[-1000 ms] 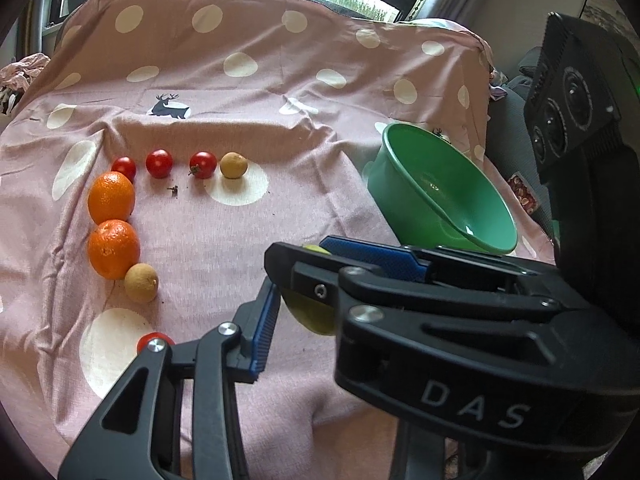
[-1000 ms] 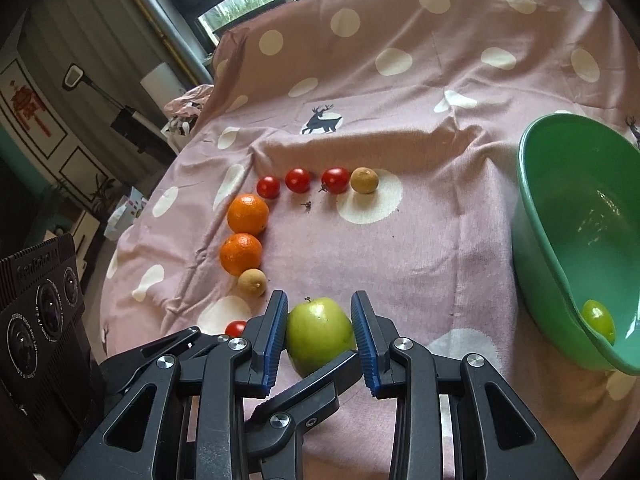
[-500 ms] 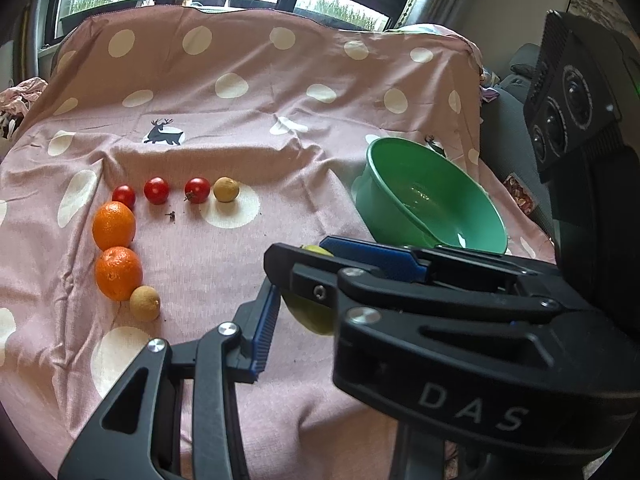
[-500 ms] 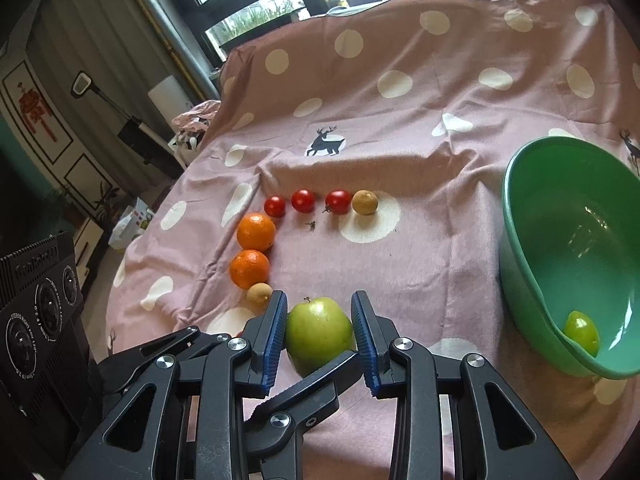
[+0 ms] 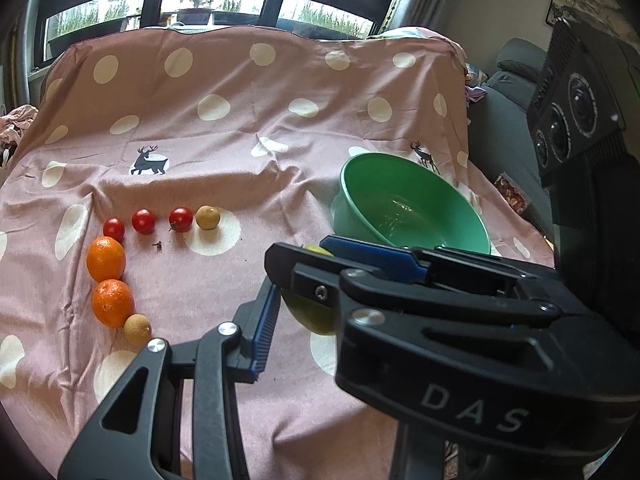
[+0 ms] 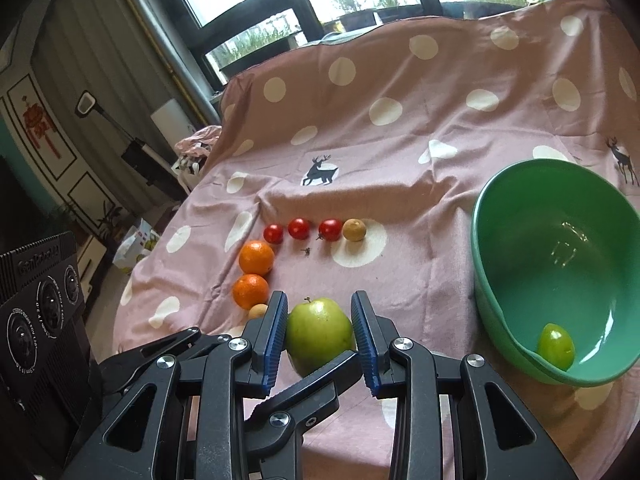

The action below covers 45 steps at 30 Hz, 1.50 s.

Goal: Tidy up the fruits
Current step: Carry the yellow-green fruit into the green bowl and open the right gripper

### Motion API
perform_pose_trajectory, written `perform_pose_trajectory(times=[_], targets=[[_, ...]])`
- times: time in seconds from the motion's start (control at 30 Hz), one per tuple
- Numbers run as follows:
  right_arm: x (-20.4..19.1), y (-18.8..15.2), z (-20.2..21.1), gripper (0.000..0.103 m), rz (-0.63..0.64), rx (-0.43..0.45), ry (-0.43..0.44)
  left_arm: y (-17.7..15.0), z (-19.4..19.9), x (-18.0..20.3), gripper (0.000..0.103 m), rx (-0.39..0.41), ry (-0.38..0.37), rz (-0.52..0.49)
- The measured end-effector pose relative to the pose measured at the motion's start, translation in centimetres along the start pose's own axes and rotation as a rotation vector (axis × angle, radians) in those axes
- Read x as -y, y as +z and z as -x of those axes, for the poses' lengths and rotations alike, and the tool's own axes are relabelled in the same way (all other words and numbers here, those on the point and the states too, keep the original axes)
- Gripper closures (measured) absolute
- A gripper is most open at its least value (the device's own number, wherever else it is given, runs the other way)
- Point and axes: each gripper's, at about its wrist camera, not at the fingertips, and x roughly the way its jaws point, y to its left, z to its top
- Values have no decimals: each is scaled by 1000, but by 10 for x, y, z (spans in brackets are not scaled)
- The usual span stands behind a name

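Observation:
A green apple [image 6: 320, 332] hangs above the pink dotted cloth [image 6: 400, 200], and my right gripper [image 6: 320, 320] is shut on it, blue pads on both sides. My left gripper [image 5: 316, 312] crosses it from the left. Its left pad [image 5: 264, 328] lies against the apple [image 5: 310, 316], and its other finger is hidden behind the right gripper. On the cloth to the left, three cherry tomatoes [image 5: 143, 221] and a small brown fruit [image 5: 207, 217] form a row. Two oranges [image 5: 105, 258] and another brown fruit [image 5: 137, 329] run down from it. The green bowl [image 6: 476, 240] holds one small green fruit [image 6: 555, 346].
The bowl [image 5: 400, 160] stands on the right of the cloth, near its right edge. A grey seat [image 5: 504, 92] sits beyond that edge. Windows line the back. Black boxes with lenses ride on each gripper [image 5: 576, 120] [image 6: 40, 300]. A floor lamp and clutter stand off the left edge.
Both grippers have risen together with the apple between them. The cloth, the fruit rows and the bowl now sit lower and farther off, and more of the window shows.

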Motion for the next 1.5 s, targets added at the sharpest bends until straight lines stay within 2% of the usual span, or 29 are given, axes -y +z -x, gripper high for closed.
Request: perform_pose_trajectory(times=[1.5], targets=[[60, 11, 42, 67, -137, 118, -56, 30, -32, 59, 64, -26, -57, -116]])
